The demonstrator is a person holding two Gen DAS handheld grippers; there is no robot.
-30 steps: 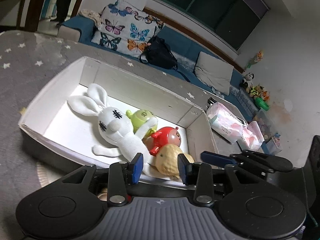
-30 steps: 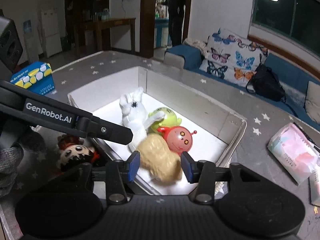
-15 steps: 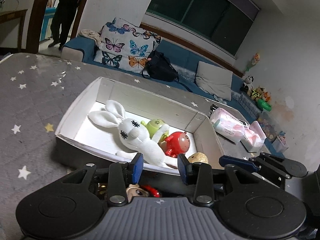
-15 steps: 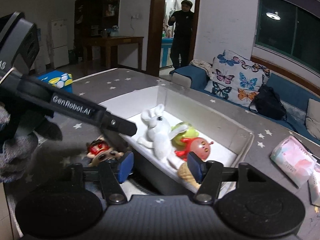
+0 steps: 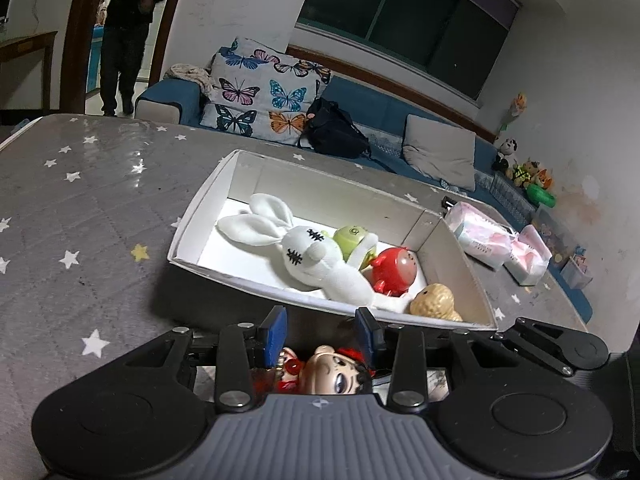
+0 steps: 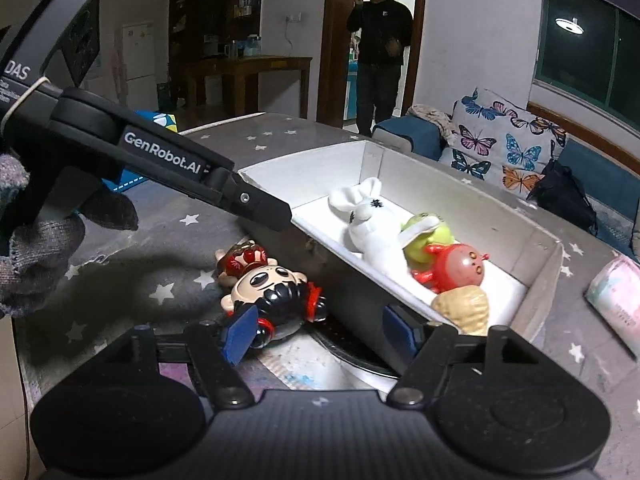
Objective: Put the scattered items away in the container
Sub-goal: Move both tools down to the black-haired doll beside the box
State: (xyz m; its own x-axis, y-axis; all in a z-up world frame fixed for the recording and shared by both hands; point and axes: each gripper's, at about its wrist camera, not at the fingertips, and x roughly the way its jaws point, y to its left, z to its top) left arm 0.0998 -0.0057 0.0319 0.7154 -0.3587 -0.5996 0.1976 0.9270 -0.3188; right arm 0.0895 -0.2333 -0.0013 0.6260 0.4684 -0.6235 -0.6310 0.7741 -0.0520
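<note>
A white open box [image 5: 192, 236] [image 6: 540, 280] on the grey star-patterned table holds a white plush rabbit [image 5: 316, 256] [image 6: 372, 228], a green toy [image 5: 352, 240] [image 6: 428, 232], a red round toy [image 5: 396, 268] [image 6: 456, 266] and a tan peanut-shaped toy [image 5: 434, 300] [image 6: 464, 308]. A big-headed doll [image 5: 332, 372] [image 6: 268, 288] with black hair and red ornaments lies on the table just outside the box's near wall. My left gripper [image 5: 320, 330] is open, low over the doll, its fingers [image 5: 274, 328] either side. My right gripper [image 6: 320, 332] is open wide and empty, beside the doll and the box corner.
Pink-and-white tissue packs [image 5: 496, 240] [image 6: 616, 296] lie on the table right of the box. A blue box [image 6: 160, 120] sits at the table's far left. A sofa with butterfly cushions [image 5: 264, 88] stands behind. A person [image 6: 378, 52] stands in the doorway.
Both grippers have pulled back from over the box and dropped toward the table. The right gripper let the peanut toy go into the box and opened wider. The doll now lies between my left fingers.
</note>
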